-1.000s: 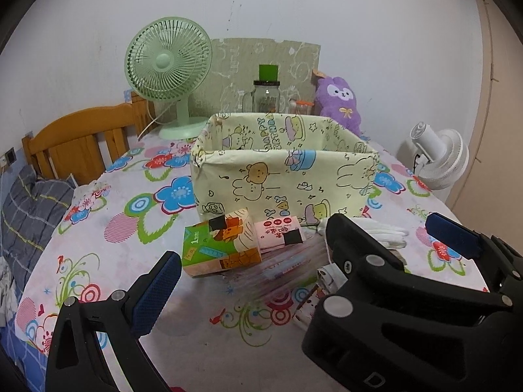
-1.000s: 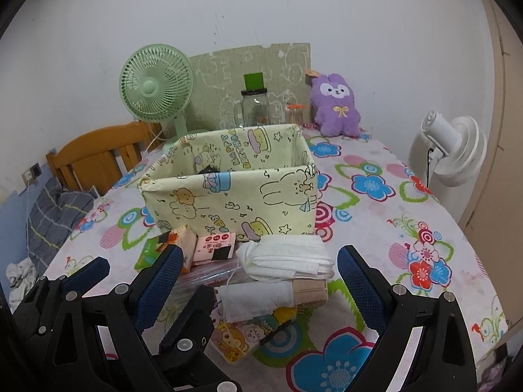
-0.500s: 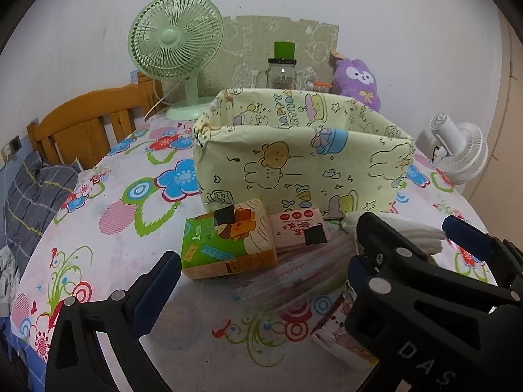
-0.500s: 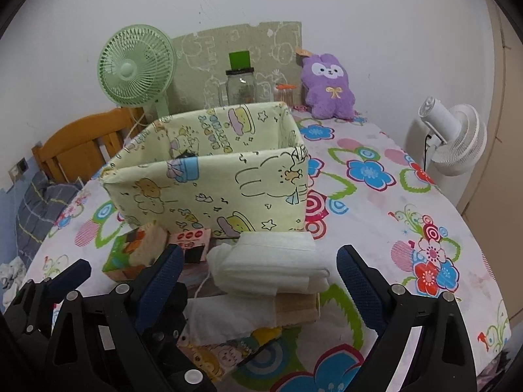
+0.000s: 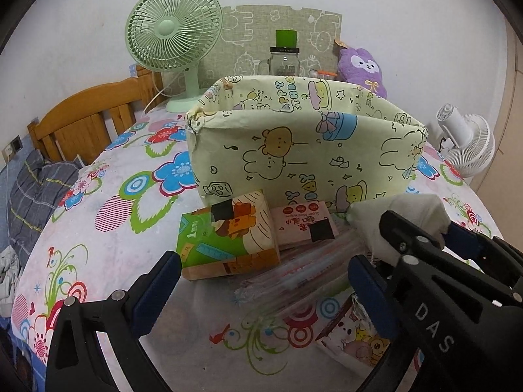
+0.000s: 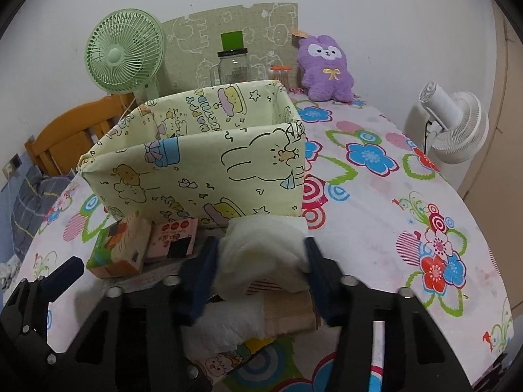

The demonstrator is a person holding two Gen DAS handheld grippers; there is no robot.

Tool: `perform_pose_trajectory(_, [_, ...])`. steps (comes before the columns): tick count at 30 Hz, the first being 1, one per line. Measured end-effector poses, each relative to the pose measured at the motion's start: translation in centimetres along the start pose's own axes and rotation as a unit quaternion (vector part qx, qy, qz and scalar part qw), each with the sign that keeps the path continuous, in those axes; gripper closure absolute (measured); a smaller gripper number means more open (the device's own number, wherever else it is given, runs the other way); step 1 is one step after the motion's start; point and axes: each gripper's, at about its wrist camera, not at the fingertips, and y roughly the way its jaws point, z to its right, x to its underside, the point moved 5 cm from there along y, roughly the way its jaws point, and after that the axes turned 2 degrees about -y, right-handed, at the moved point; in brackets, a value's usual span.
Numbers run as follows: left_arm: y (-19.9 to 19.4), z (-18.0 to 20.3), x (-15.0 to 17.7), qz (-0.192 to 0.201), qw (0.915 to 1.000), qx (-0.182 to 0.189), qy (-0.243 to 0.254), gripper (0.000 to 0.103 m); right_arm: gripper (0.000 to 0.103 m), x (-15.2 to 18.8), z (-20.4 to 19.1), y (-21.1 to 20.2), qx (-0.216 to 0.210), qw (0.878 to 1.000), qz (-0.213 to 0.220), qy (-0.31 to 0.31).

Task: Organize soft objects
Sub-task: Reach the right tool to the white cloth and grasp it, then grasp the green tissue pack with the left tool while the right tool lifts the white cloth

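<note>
A yellow cartoon-print fabric box [image 5: 304, 153] [image 6: 202, 170] stands on the flowered table. In front of it lie a green tissue pack [image 5: 225, 238] [image 6: 116, 251], a pink tissue pack [image 5: 304, 223] [image 6: 173, 238] and a clear bag of straws [image 5: 294, 281]. My right gripper [image 6: 260, 264] is shut on a white stack of soft masks [image 6: 261, 248], which also shows in the left wrist view [image 5: 398, 212]. Under it lie a white rolled cloth [image 6: 225, 320] and a cartoon packet [image 5: 353, 339]. My left gripper [image 5: 261, 281] is open around the green pack's near side.
A green fan [image 5: 173, 29], a glass jar [image 5: 284, 60] and a purple plush [image 6: 327, 68] stand behind the box. A white fan [image 6: 454, 124] sits off the right edge. A wooden chair [image 5: 88, 121] is at the left.
Both grippers moved forward toward the pile. My right gripper closed on the white mask stack, squeezing it. My left gripper stayed open.
</note>
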Motion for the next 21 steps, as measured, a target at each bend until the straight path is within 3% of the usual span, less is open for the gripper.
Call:
perform_pose_trajectory(5, [-0.4, -0.4, -0.1, 0.004, 1.0000, -0.002, -0.006, 0.001, 0.068, -0.1, -0.5, -0.6, -0.002, 1.000, 0.008, -0.006])
perform_pose_trajectory(21, [-0.4, -3.4, -0.8, 0.003, 0.9993, -0.011, -0.037, 0.001, 0.072, -1.0, -3.4, -2.3, -0.018, 0.999, 0.034, -0.017])
